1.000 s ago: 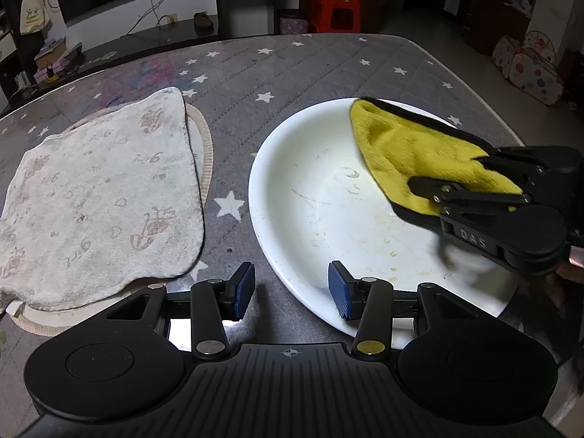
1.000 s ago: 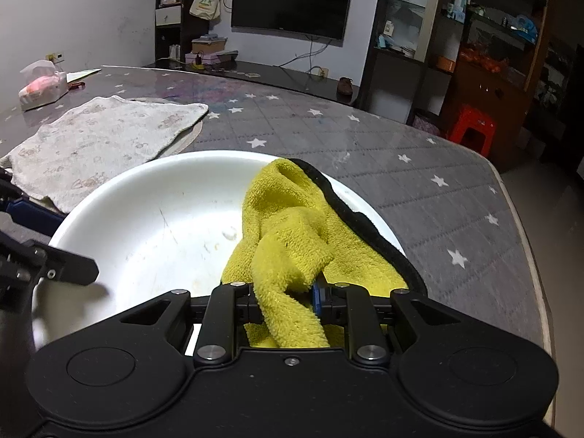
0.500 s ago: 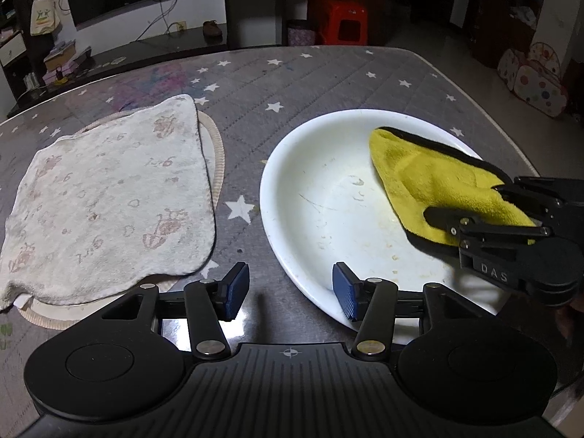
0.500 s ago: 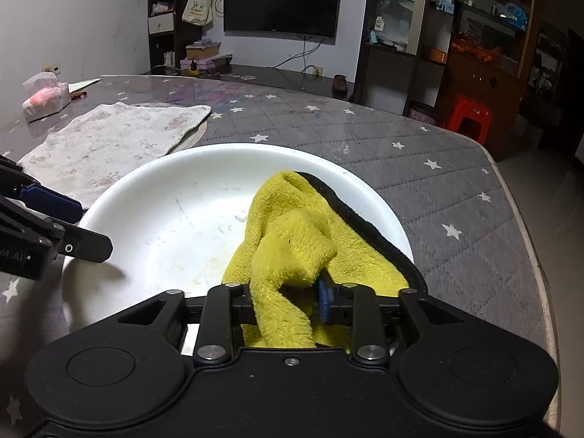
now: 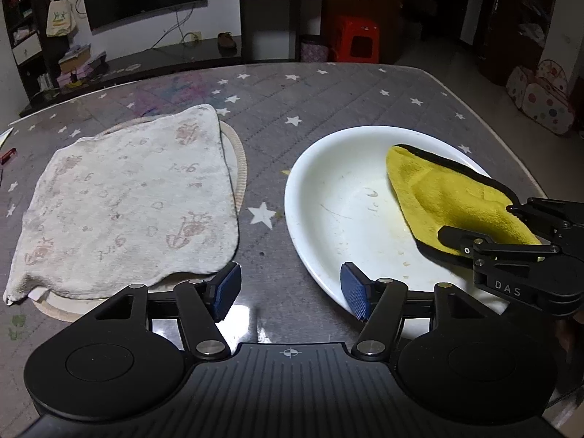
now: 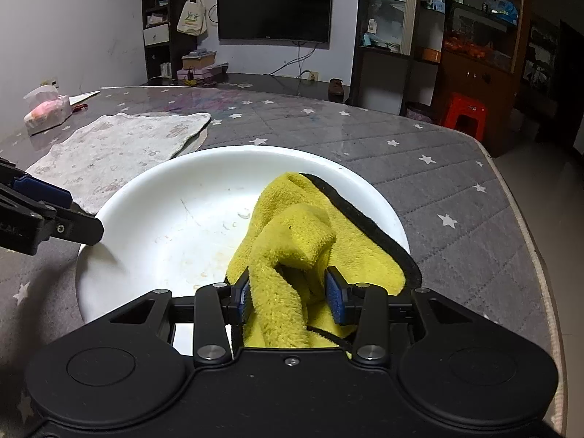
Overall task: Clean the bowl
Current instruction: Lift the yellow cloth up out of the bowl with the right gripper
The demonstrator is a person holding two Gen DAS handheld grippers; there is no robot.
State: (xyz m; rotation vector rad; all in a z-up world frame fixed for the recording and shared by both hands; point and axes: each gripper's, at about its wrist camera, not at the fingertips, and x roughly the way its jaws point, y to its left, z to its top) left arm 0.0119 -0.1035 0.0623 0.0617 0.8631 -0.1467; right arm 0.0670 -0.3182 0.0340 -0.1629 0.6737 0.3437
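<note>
Bowl (image 6: 175,233): white, stained, on the starred table.
Right gripper (image 6: 290,294): jaws parted around yellow cloth (image 6: 292,252), grip loosened.
Left gripper (image 5: 290,290): wide, empty, near bowl's rim.

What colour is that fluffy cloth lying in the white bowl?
The cloth is mustard yellow with a black edge, clearest in the right wrist view.
</note>
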